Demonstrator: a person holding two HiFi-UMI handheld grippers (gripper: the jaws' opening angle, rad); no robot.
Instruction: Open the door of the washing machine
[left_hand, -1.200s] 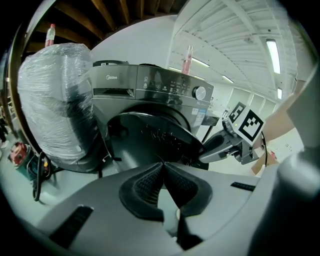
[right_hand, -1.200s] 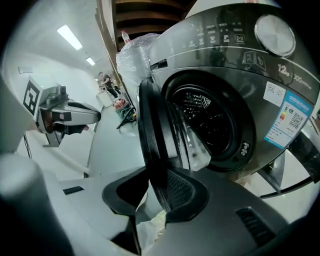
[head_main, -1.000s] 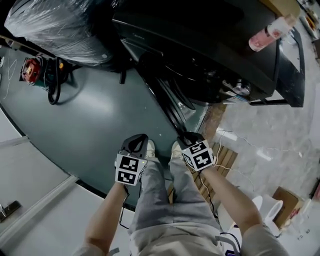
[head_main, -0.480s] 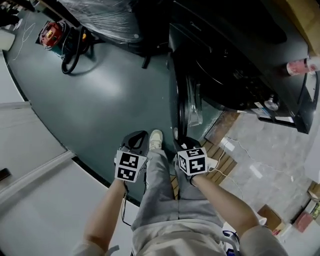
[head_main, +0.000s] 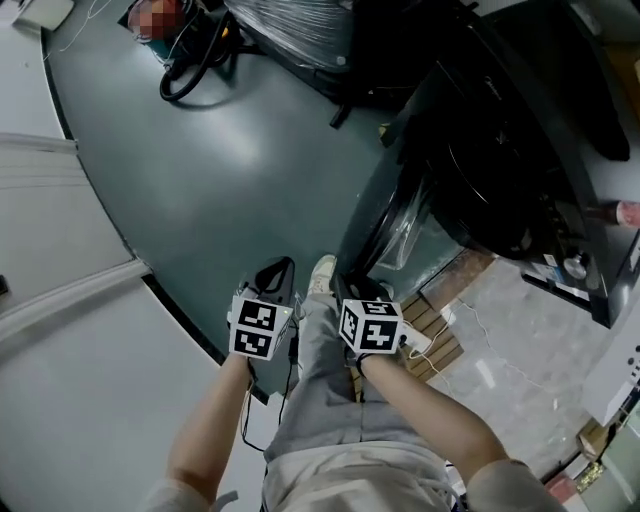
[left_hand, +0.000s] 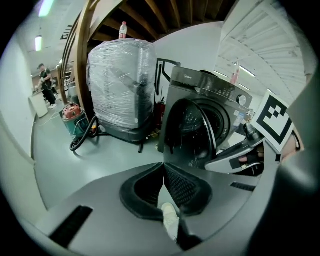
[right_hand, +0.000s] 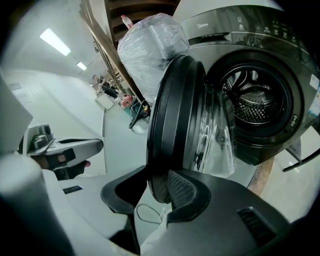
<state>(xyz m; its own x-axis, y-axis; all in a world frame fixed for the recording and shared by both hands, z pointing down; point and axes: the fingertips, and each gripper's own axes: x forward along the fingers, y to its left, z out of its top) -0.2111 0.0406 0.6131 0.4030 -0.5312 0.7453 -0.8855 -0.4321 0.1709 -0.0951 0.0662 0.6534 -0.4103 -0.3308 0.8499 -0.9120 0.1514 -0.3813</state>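
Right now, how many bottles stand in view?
2: one red-capped pale bottle atop the plastic-wrapped bulky load, one pink bottle atop the dark grey washing machine. Others may be hidden.

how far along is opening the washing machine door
Done: the door stands swung well away from the washing machine, with the drum exposed. In hand: the right gripper has its fingers closed on the door's rim. The left gripper is shut and empty. Left: perhaps a little more swing, then letting go.
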